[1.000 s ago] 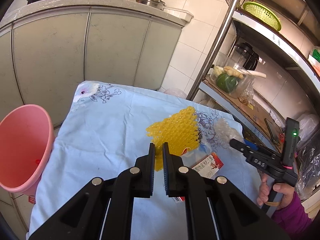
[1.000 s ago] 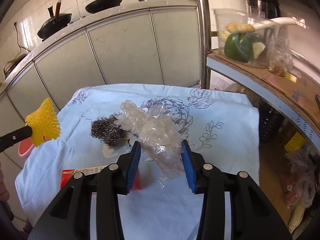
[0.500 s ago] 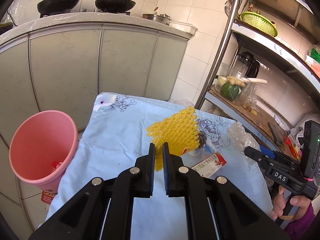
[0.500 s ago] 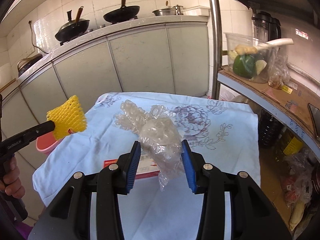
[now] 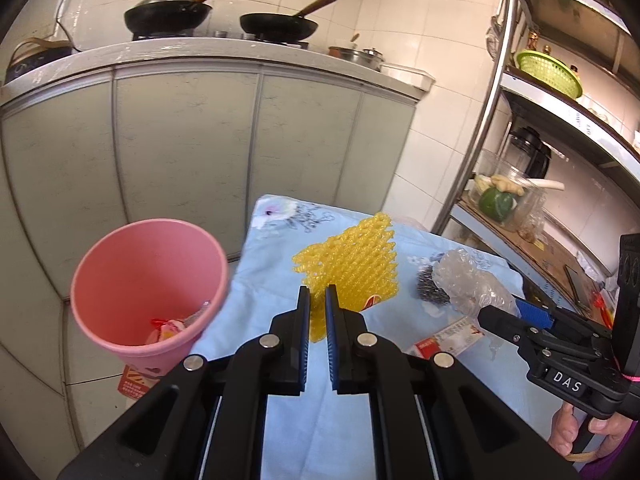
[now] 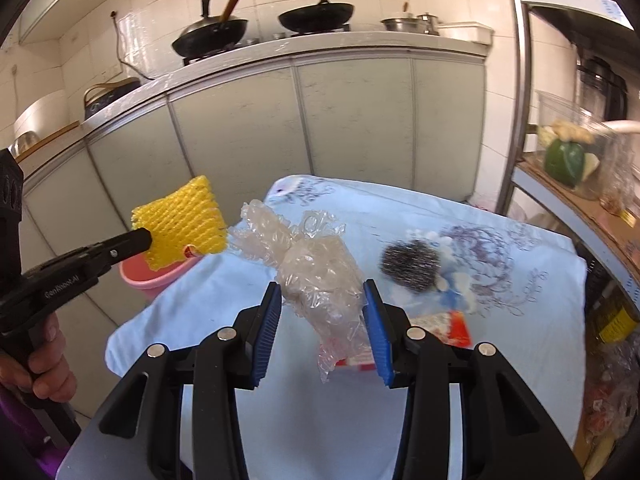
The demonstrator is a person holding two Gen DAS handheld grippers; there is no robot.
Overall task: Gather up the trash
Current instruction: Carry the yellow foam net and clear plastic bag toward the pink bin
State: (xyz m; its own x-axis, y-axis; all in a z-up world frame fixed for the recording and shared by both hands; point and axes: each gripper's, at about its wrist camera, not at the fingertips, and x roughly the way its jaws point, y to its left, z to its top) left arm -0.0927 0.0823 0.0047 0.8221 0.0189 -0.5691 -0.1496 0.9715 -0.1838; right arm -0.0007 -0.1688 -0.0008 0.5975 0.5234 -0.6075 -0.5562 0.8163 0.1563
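Left wrist view: left tongs [image 5: 317,294] clamped together on lower edge of yellow foam net [image 5: 352,258], net lifted clear of surface [image 5: 276,256] — pinched at edge so it hangs free for dropping. Pink bin [image 5: 148,284] just left of surface, mouth tilted toward camera, some trash already inside. Steel scrubber [image 5: 430,286] and red-white packet [image 5: 448,338] left on cloth

Right wrist view: right tongs [image 6: 324,306] half apart, squeezing crumpled clear plastic bag [image 6: 320,272]; bulky wad keeps pads from meeting. Bag held above surface, bin beyond left corner — likely both loads headed there
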